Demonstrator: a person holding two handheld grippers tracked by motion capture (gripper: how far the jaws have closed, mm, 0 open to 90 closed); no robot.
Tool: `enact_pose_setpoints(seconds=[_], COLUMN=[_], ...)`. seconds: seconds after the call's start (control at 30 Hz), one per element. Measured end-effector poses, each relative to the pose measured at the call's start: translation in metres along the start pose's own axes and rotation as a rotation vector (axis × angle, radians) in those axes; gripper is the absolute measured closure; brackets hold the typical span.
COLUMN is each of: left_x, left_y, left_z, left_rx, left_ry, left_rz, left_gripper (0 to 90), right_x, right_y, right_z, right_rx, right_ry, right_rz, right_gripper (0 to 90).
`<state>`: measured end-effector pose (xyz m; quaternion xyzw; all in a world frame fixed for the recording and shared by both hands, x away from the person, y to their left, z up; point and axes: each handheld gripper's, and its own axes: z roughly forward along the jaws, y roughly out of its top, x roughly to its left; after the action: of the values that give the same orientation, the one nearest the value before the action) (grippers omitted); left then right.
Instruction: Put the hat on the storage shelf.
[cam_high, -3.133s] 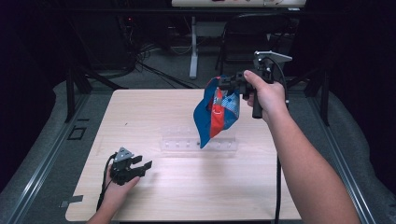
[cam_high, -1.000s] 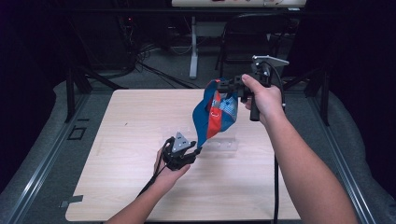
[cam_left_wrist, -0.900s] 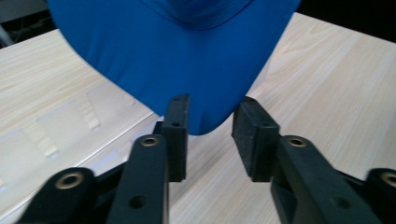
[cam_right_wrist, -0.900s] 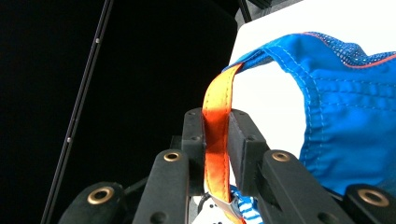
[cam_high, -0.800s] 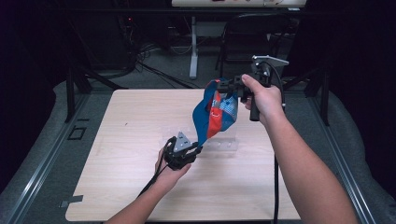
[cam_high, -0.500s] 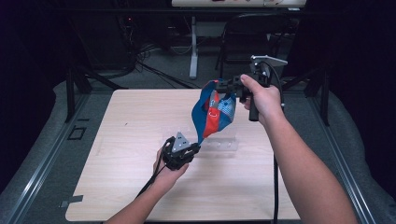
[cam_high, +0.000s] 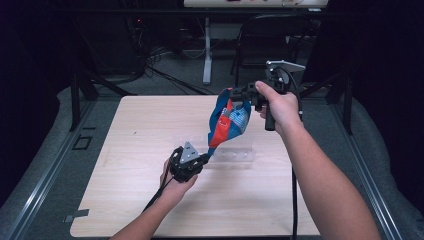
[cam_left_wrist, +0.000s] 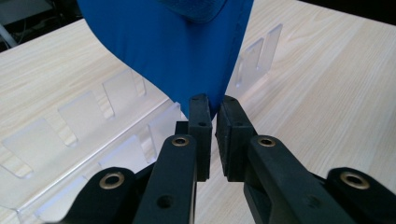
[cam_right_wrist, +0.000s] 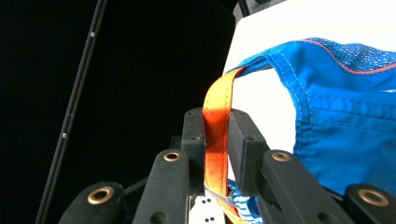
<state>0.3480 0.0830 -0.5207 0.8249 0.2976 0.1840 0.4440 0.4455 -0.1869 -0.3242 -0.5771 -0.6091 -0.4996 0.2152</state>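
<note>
A blue and red fabric bag (cam_high: 227, 120) hangs in the air above the middle of the light wooden counter (cam_high: 130, 135), stretched between two hand-held grippers. The right gripper (cam_high: 250, 94), held up over the far right part of the counter, has its fingers (cam_right_wrist: 243, 140) closed on the bag's orange strap (cam_right_wrist: 215, 135), which runs upright between the pads in the right gripper view, the blue cloth with its mesh panel spreading out to the right of it. The left gripper (cam_high: 202, 159) sits low, near the centre of the counter, and its fingers (cam_left_wrist: 201, 126) have just been closing; in the left gripper view they now pinch the bottom tip of the blue cloth (cam_left_wrist: 177, 51), which comes down to a point between the pads. From that lower corner the bag rises at a slant up toward the right gripper. Just beyond the left gripper, a clear acrylic rack (cam_high: 235, 152) with upright dividers lies on the counter beneath the bag, toward the right of centre; its slots show behind the cloth in the left gripper view (cam_left_wrist: 84, 116).
</note>
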Motion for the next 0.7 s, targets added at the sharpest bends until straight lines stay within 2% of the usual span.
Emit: enact_pose_setpoints(seconds=[0.7], left_x=[0.002], left_y=[-0.009], left_z=[0.007], left_rx=[0.03], left_ry=[-0.001], left_rz=[-0.024], left_gripper=[84.4], right_x=[-0.014], right_y=[-0.004], right_z=[0.012], right_rx=[0.02], right_ry=[-0.024], right_rz=[0.011], right_gripper=[77.9])
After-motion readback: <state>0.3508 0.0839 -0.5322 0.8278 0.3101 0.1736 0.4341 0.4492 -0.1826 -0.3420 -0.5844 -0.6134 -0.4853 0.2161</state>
